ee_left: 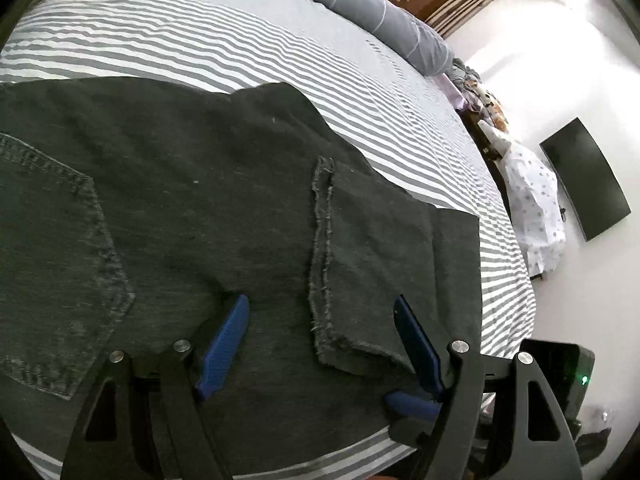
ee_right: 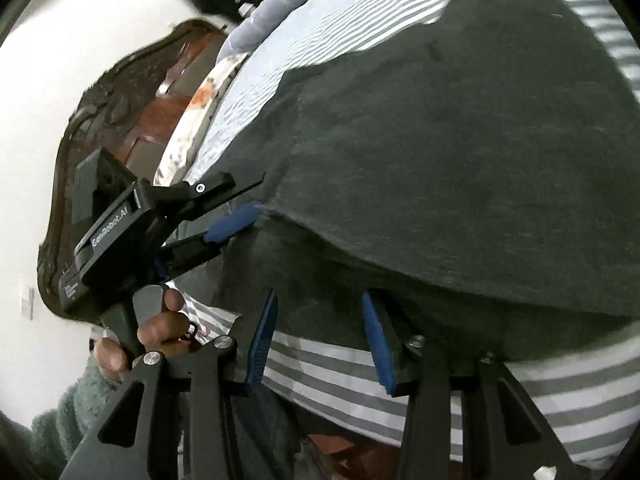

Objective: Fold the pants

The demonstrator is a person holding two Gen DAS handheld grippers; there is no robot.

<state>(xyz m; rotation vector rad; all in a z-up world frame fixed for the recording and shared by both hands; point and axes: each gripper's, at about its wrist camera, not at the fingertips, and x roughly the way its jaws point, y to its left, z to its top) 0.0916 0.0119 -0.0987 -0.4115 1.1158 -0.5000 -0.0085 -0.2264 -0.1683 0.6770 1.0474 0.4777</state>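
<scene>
While the dark denim pants (ee_left: 200, 208) lie spread across the striped bed sheet (ee_left: 240, 48), the left wrist view shows the left tongs (ee_left: 320, 320) standing wide apart just over the cloth, with a frayed hem (ee_left: 324, 248) of a folded-over leg between the blue pads (ee_left: 228, 340) and nothing pinched. A back pocket (ee_left: 52, 264) sits to the left, a grey duvet (ee_left: 360, 4) lies along the far side of the bed, and a dark screen (ee_left: 584, 180) hangs on the wall. In the right wrist view the right tongs (ee_right: 320, 336) are partly open at the near edge of the pants (ee_right: 440, 160), where the denim meets the sheet (ee_right: 340, 368); no cloth is clamped. The left tongs (ee_right: 236, 220) appear further off, held by a hand (ee_right: 160, 328) in a fleecy sleeve (ee_right: 60, 420), a pad resting at a raised fold. To fold cleanly, I judge each tongs should bite the full thickness of the edge, both layers together, and lift evenly so the legs stay aligned.
</scene>
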